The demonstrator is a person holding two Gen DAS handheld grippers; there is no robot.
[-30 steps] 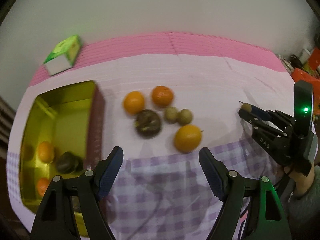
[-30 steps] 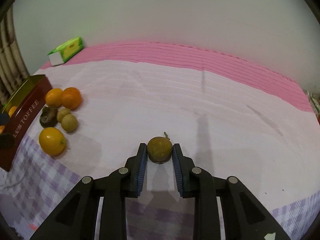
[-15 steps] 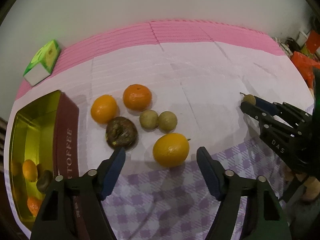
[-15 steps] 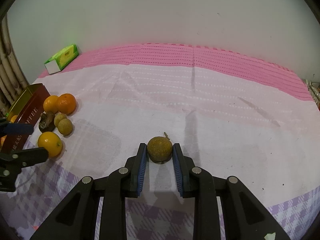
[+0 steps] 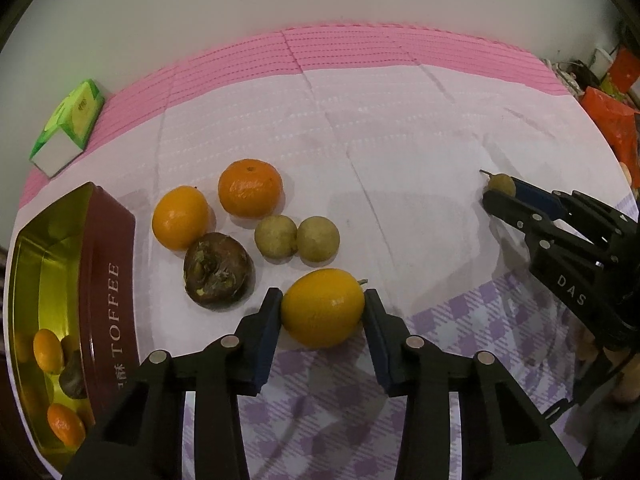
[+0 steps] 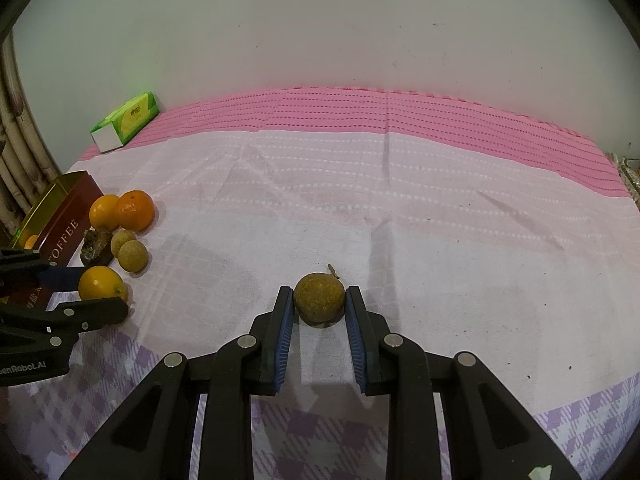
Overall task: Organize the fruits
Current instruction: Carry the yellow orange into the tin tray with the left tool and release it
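A yellow-orange citrus fruit (image 5: pixel 322 316) lies on the cloth, and my left gripper (image 5: pixel 323 296) is closing on it, both blue pads touching its sides. Behind it lie two oranges (image 5: pixel 250 188), a dark brown fruit (image 5: pixel 218 272) and two small greenish round fruits (image 5: pixel 318 238). At the left an open gold tin (image 5: pixel 108 280) with a maroon wall holds several fruits. Far to the right my right gripper (image 6: pixel 319 294) is shut on a small brown-green stemmed fruit (image 6: pixel 319 304), which rests on the cloth.
A green tissue pack (image 5: pixel 70 124) lies at the back left on the pink strip of the cloth (image 6: pixel 400 128). A white wall stands behind the table. Red and orange bags (image 5: pixel 612 116) sit past the right edge.
My left gripper has moved right and down from over the tin to the yellow-orange fruit, and its jaws have come together around it. The right gripper has kept still with its fruit.
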